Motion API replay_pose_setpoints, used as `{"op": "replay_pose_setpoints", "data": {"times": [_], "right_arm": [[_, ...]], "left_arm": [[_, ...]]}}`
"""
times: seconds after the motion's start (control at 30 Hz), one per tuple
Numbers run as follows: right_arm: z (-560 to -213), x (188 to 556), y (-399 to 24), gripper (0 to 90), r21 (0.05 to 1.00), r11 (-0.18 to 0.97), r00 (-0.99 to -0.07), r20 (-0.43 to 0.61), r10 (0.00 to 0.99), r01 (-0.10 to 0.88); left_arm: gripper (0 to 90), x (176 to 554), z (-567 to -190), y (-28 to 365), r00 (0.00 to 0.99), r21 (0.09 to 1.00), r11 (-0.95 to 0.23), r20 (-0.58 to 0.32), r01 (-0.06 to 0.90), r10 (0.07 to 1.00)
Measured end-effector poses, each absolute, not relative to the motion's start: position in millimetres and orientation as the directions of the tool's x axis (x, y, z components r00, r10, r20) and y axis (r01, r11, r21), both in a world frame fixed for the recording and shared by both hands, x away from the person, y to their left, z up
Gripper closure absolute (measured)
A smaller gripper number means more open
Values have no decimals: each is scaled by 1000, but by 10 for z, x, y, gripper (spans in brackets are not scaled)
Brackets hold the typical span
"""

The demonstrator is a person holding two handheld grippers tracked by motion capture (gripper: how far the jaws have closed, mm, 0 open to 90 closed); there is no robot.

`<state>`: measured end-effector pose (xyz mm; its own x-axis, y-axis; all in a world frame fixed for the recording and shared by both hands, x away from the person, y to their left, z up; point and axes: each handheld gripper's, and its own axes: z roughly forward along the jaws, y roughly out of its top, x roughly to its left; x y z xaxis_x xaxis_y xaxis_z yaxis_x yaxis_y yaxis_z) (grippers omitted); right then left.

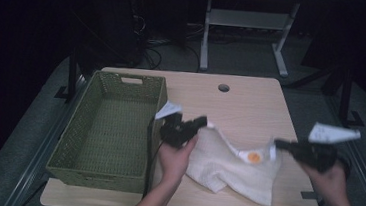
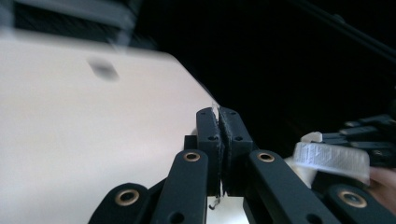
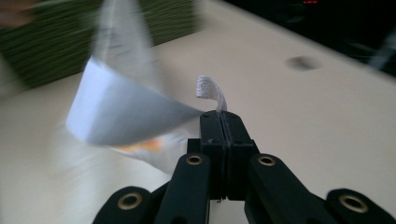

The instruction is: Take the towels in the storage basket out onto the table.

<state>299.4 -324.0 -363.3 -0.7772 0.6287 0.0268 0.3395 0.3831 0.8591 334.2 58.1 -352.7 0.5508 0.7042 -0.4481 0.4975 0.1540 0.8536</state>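
A white towel [image 1: 225, 169] with an orange mark [image 1: 253, 157] hangs between my two grippers, its lower part resting on the wooden table [image 1: 251, 104]. My left gripper [image 1: 202, 121] is shut on the towel's left corner; a thin white edge shows between its jaws in the left gripper view [image 2: 219, 114]. At the towel's right corner my right gripper [image 1: 275, 142] is also shut. In the right gripper view [image 3: 219, 119] a small white loop [image 3: 210, 91] sticks out past the jaws, and the blurred towel [image 3: 121, 116] trails off to the left.
A green woven basket [image 1: 76, 124] stands empty along the table's left side, close to my left hand; it is blurred in the right gripper view [image 3: 70, 42]. A round cable hole [image 1: 224, 88] sits near the far edge. Desk legs and cables lie beyond the table.
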Motion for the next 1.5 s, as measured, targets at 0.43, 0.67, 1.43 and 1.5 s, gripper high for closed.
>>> {"op": "replay_pose_setpoints", "data": {"times": [0.43,0.67,1.43,1.5], "right_arm": [[-3931,3663,-3314,648,809,328,-658,94,747,487],[-4268,3153,-3218,660,780,413,-751,109,651,471],[-4699,3348,-3160,826,677,466,-702,107,704,570],[-4711,3386,-3182,816,687,457,-692,93,716,565]], "left_arm": [[567,3719,-4012,418,483,790,112,-473,603,737],[610,3349,-4290,481,522,744,45,-509,667,684],[821,3725,-4714,308,463,577,-148,-448,803,765],[750,3789,-4697,271,471,584,-156,-440,797,764]]}}
